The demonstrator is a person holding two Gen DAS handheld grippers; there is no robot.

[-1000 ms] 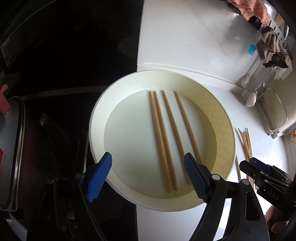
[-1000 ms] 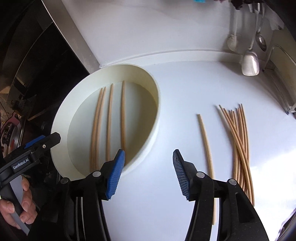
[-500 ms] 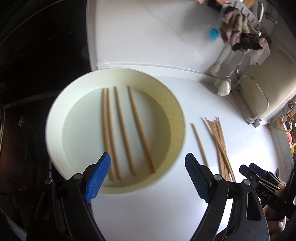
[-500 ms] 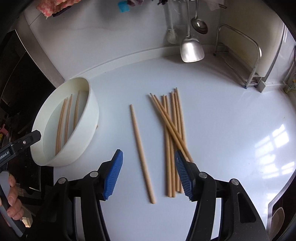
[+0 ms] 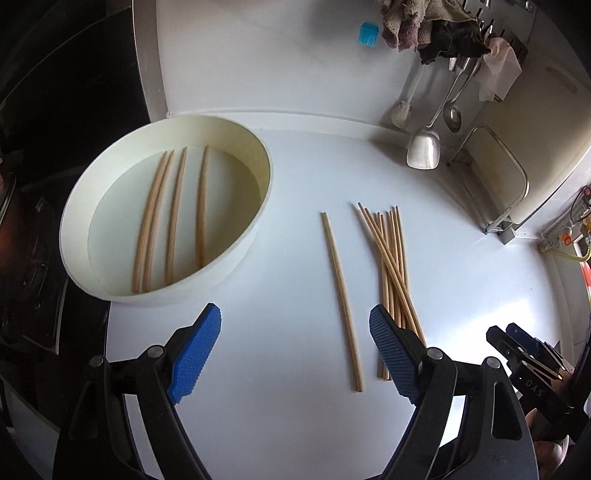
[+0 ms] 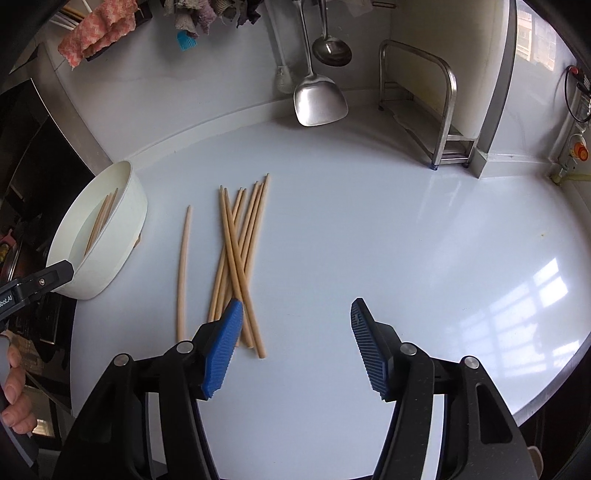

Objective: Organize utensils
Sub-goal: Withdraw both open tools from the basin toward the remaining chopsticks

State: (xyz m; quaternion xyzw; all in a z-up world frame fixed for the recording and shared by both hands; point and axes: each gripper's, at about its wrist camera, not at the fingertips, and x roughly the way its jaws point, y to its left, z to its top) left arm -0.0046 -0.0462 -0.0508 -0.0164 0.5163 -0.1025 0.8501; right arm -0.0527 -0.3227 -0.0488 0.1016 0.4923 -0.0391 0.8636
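Observation:
A round white basin (image 5: 255,221) holds several wooden chopsticks (image 5: 173,214); it shows at the left in the right wrist view (image 6: 122,229). A single chopstick (image 5: 341,299) (image 6: 183,273) lies on the white counter beside a loose pile of chopsticks (image 5: 391,266) (image 6: 238,258). My left gripper (image 5: 295,350) is open and empty, above the counter near the single chopstick's near end. My right gripper (image 6: 295,343) is open and empty, just right of the pile's near ends; it also shows at the lower right of the left wrist view (image 5: 517,350).
A metal spatula (image 6: 319,99) and a ladle (image 6: 330,50) hang at the back wall, with cloths (image 6: 99,29) and a blue brush (image 6: 186,40). A steel rack (image 6: 443,110) stands at the back right. A dark stove area (image 5: 37,258) lies left of the basin.
Both grippers have swung right, away from the basin and towards the chopsticks on the counter. The basin has shifted left in both views. Both grippers stay open.

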